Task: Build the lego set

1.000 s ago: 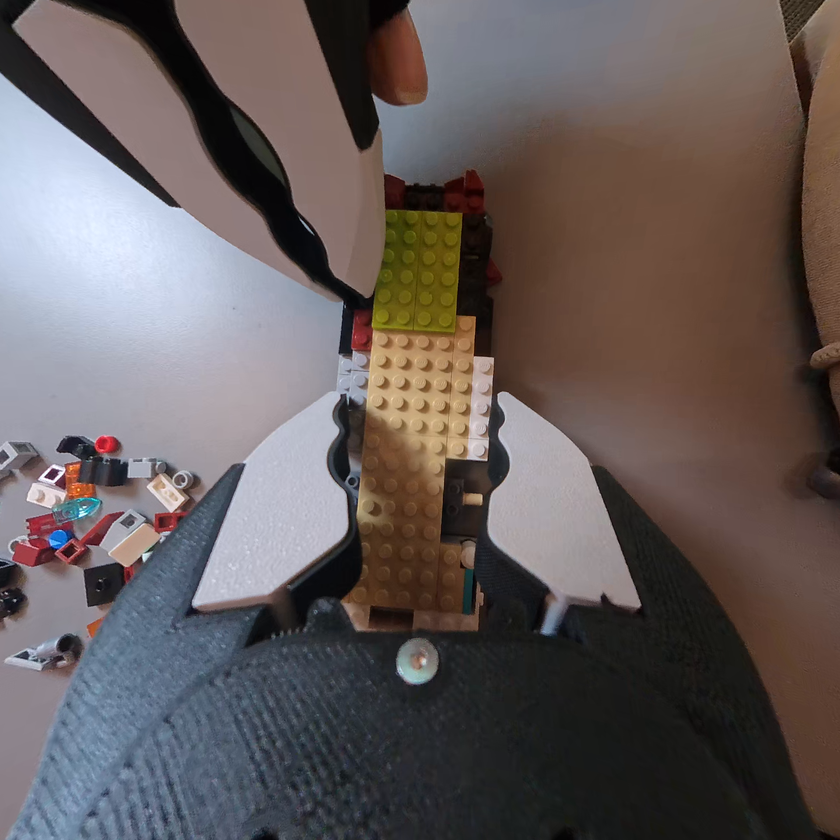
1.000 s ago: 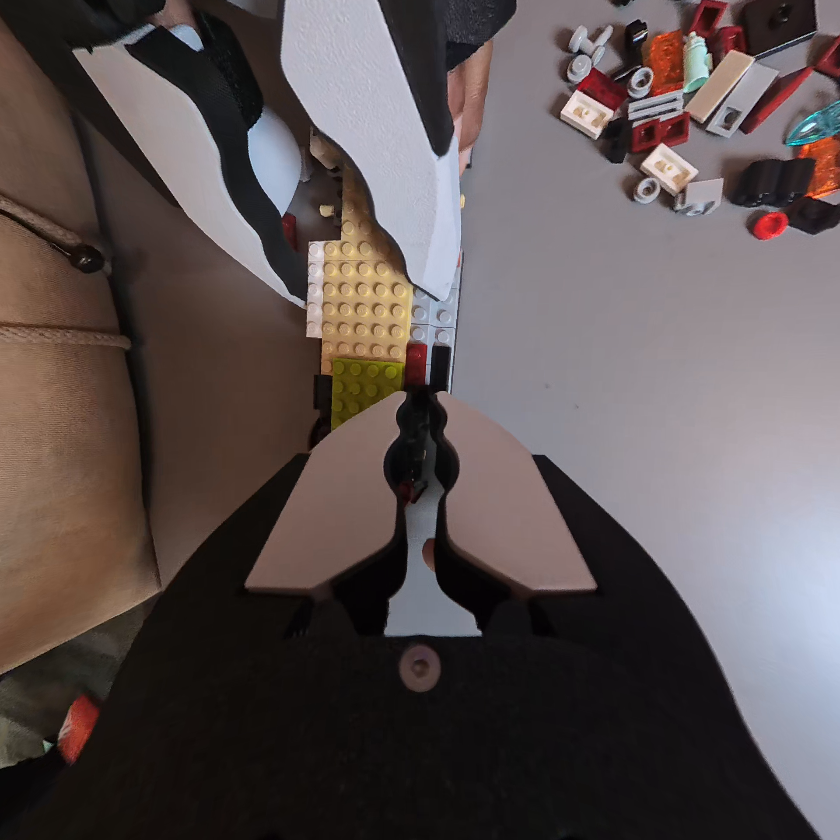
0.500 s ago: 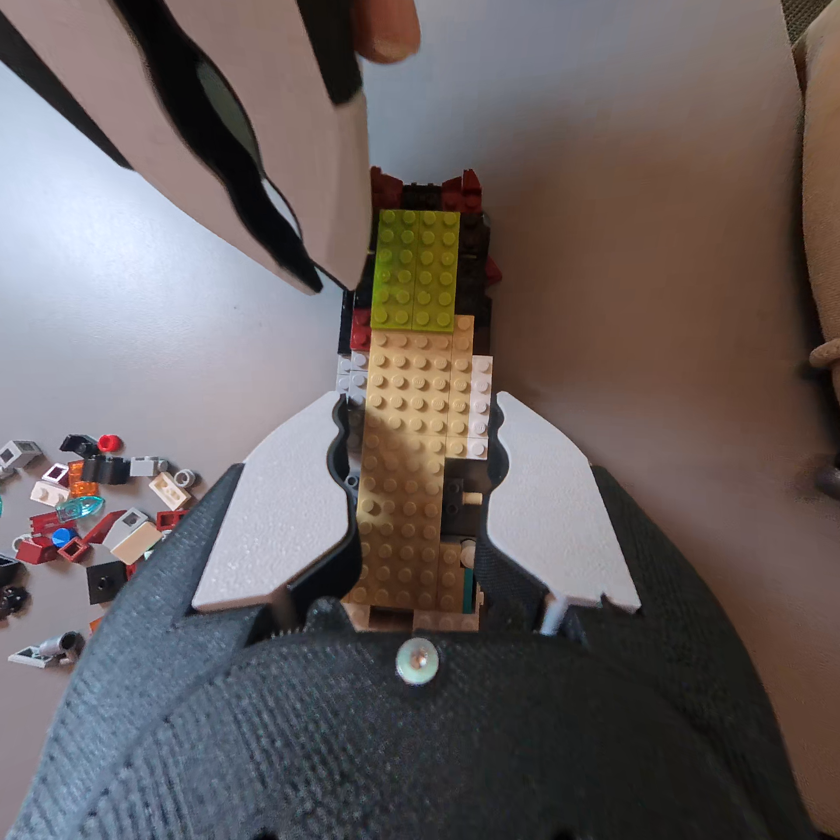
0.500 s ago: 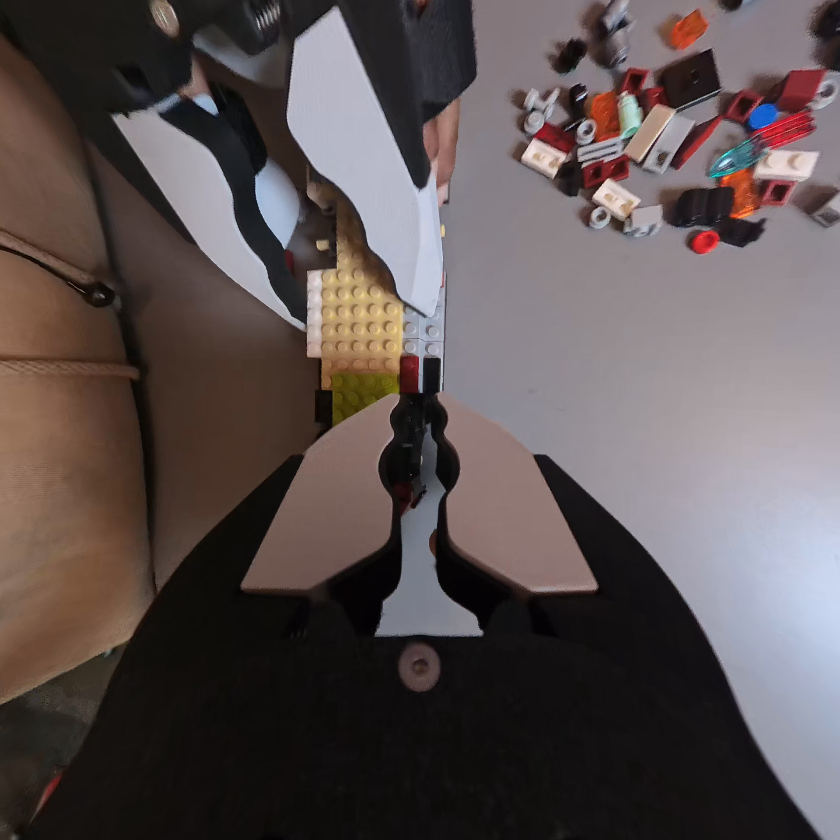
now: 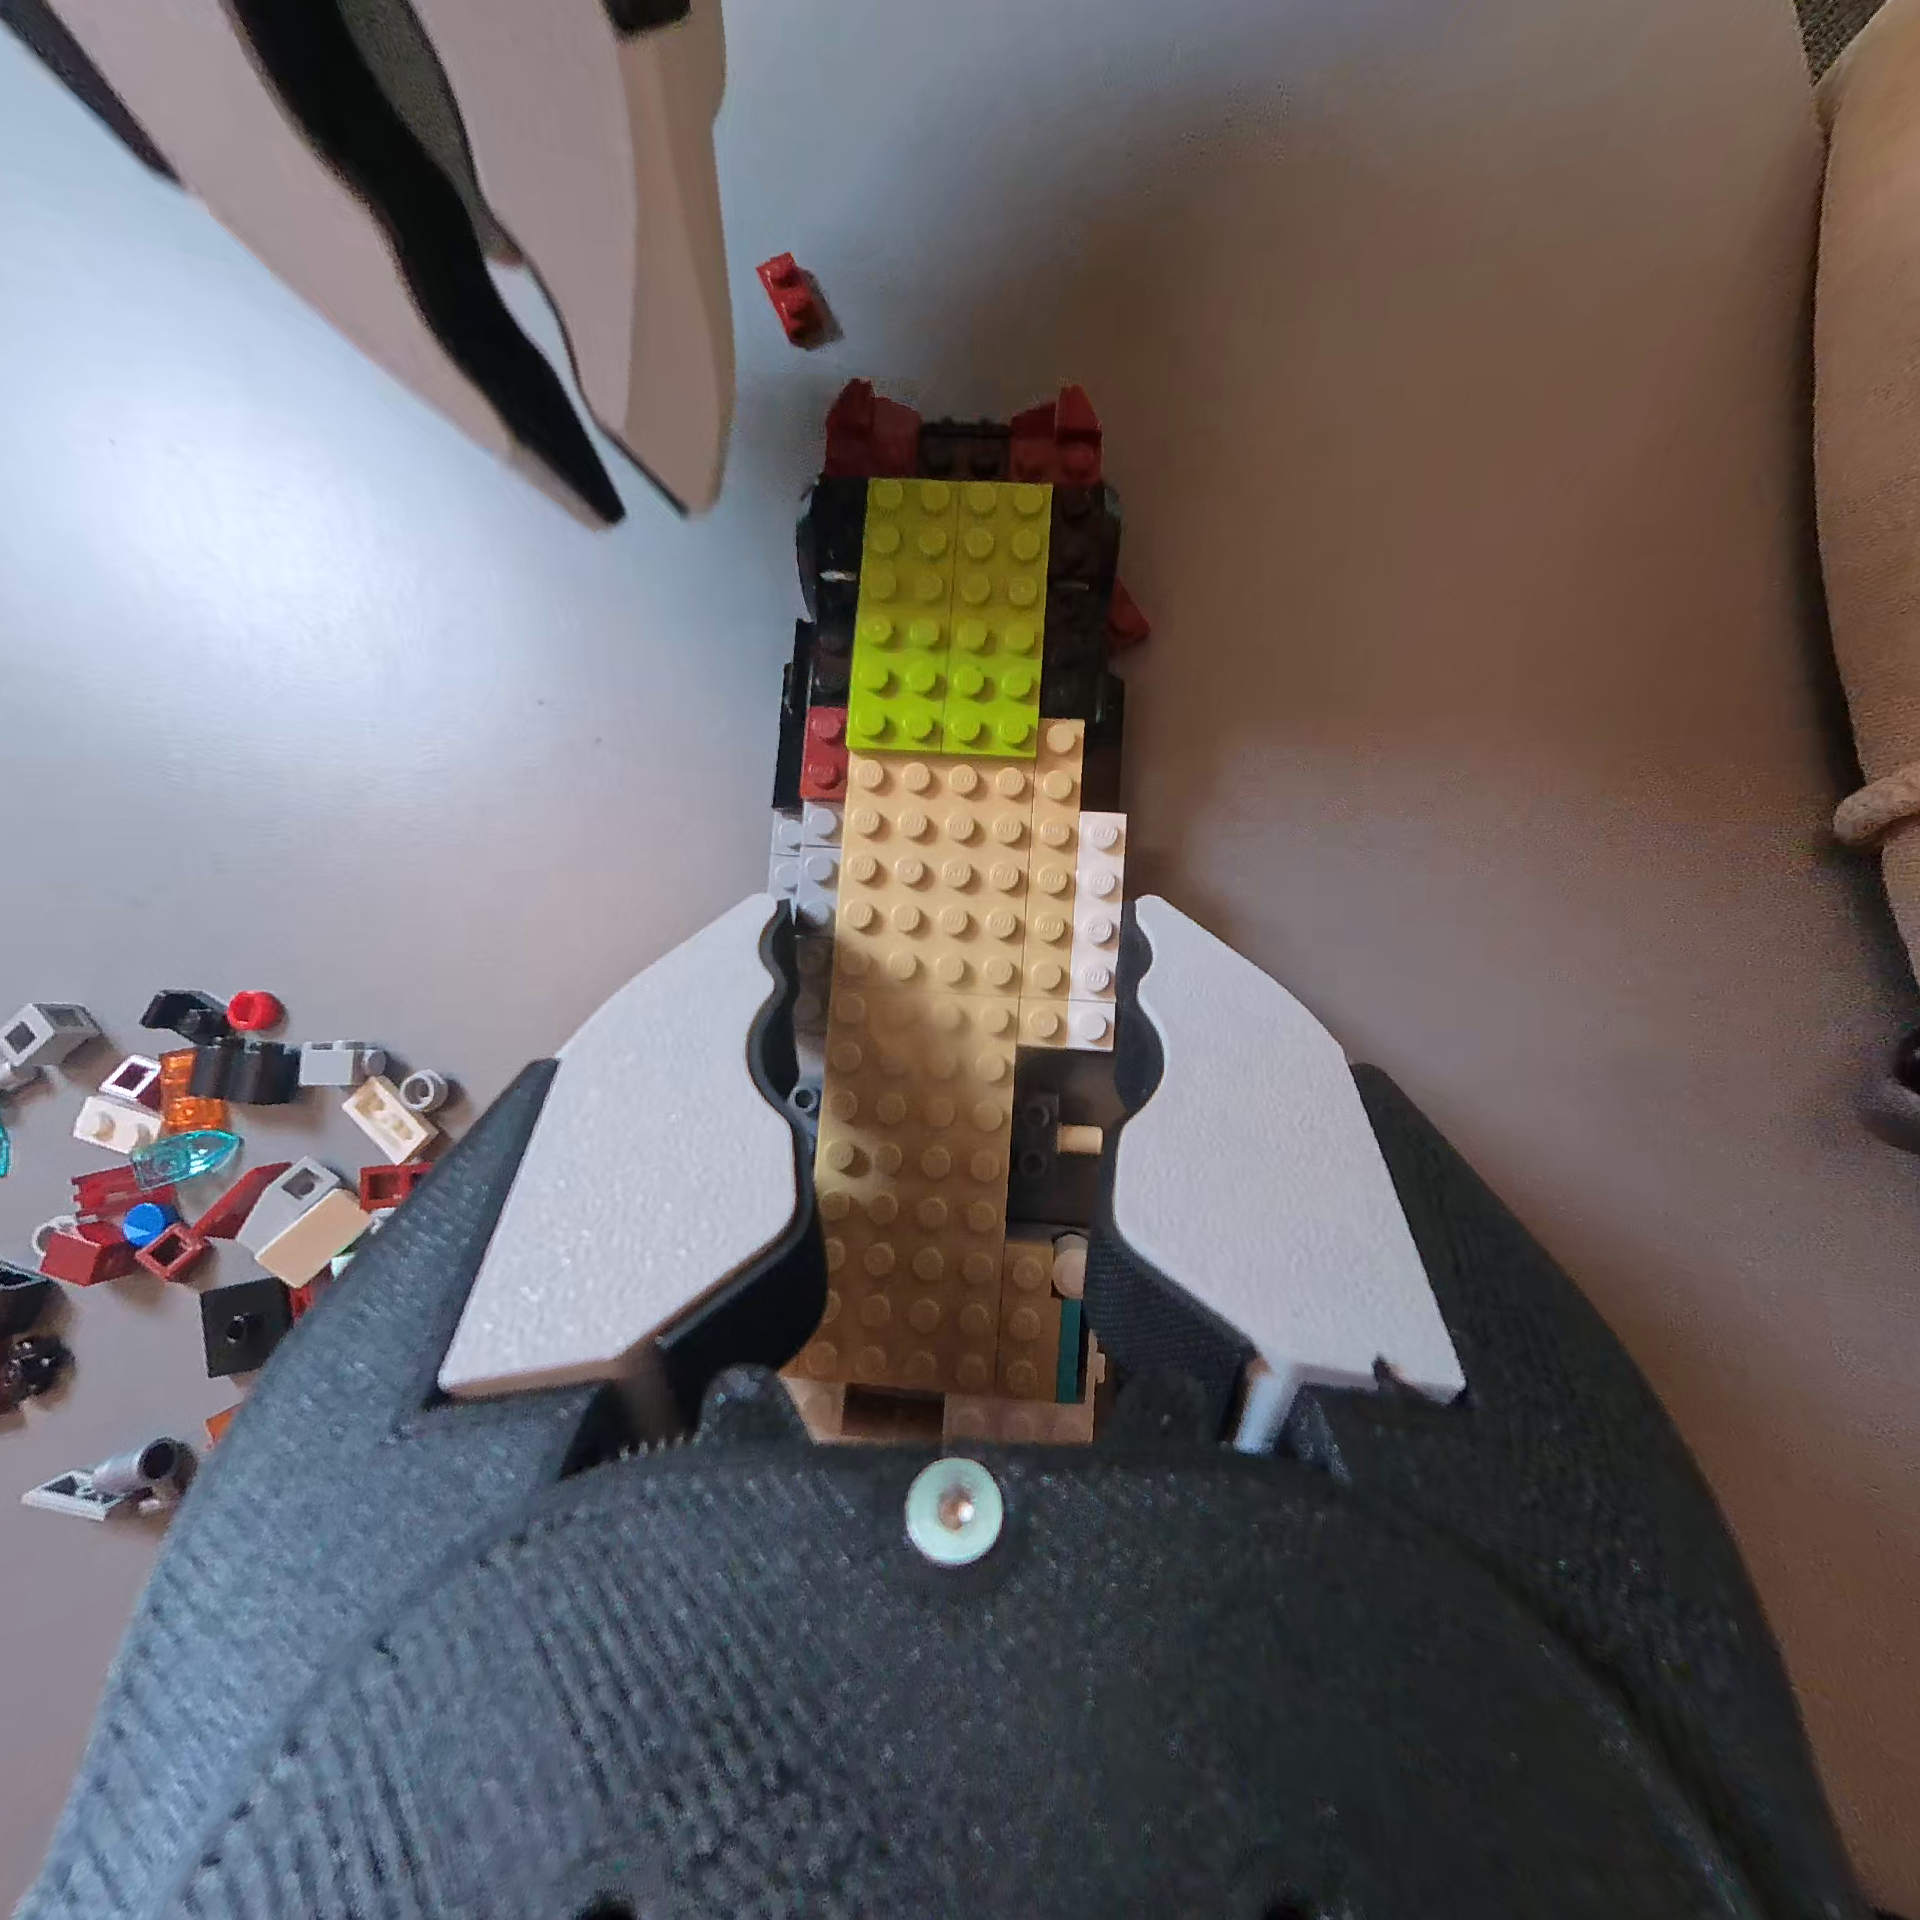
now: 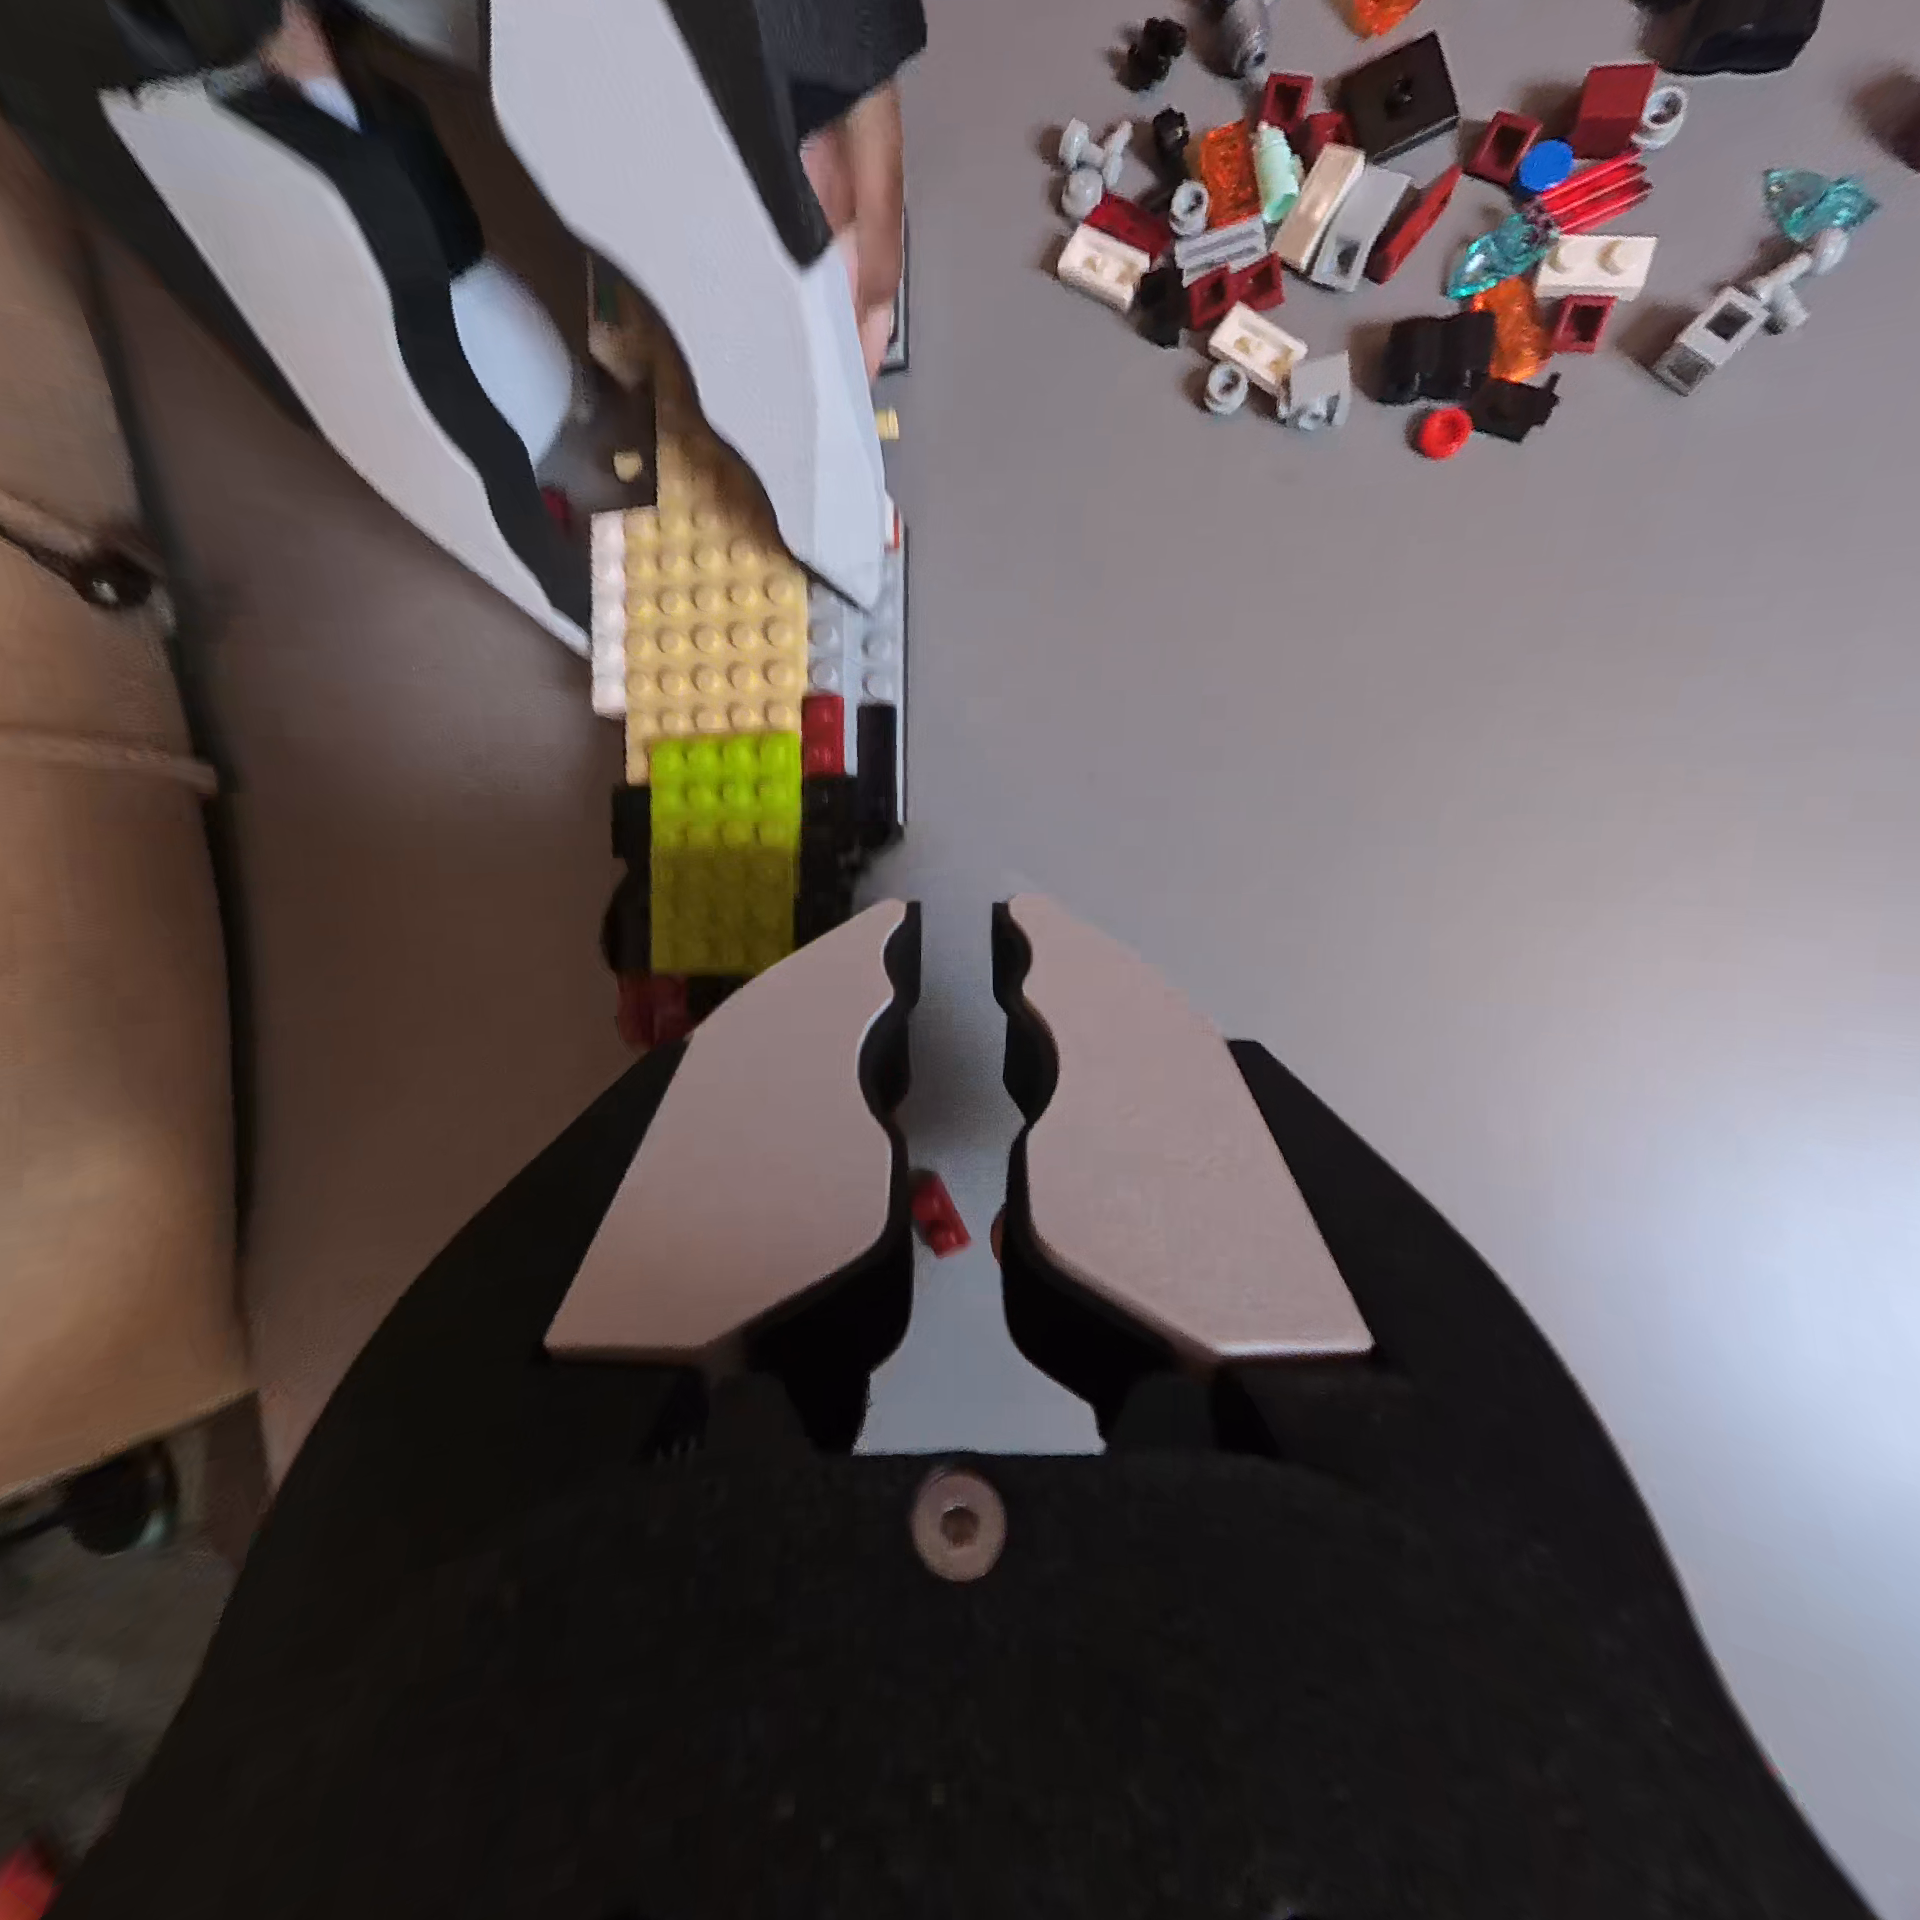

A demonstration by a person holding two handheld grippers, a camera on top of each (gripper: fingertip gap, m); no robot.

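Over on the far left of the smooth grey worktop (image 5: 312, 644) sits a scatter of loose bricks (image 5: 187, 1174): dark red, black, white, orange, a clear blue piece and a small red round one. Above them in the left wrist view the right tongs (image 5: 644, 499) hang clear of everything, the fingers a little way apart with bare worktop showing in the slot and nothing gripped. Just beyond their tips a small dark red brick (image 5: 795, 301) lies alone on the grey surface, free of the pads; the right wrist view has it low in the slot (image 6: 940, 1226).

Centre now: a long brick model (image 5: 956, 883), tan studded plates with a lime green plate (image 5: 951, 613) at the far end, black and dark red pieces beneath, white and light grey strips along its flanks. The left tongs (image 5: 956, 935) straddle it, spread wide, both pads pressed to its sides, a firm hold.

To the right the worktop falls into brownish shade, and at the edge there is beige cloth (image 5: 1870, 520) with a cord.
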